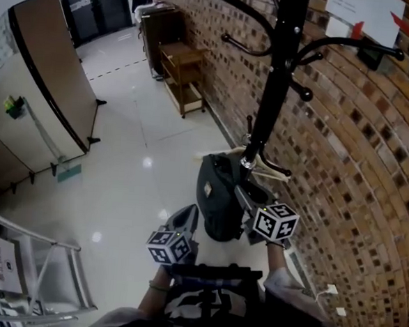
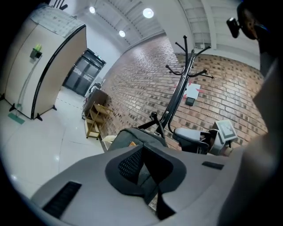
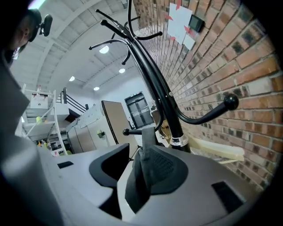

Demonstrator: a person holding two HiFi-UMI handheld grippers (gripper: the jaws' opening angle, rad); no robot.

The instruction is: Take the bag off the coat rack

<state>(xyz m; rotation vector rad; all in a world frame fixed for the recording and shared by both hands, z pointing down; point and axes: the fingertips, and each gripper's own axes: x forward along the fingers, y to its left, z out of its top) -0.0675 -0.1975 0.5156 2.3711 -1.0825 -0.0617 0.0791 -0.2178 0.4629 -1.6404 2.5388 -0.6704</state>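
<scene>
Head view: the dark bag [image 1: 220, 195] sits low against the pole of the black coat rack [image 1: 273, 94], right by the brick wall [image 1: 371, 171]. The right claw [image 1: 241, 194] is at the bag's top next to the pole, and the left claw [image 1: 187, 215] is at its left side.

Left gripper view: the jaws look together at the tips with the bag just beyond. Can't tell if any fabric's pinched.

Right gripper view: the jaws are clamped on the bag's grey strap [image 3: 147, 137], with the rack pole just behind.
</scene>
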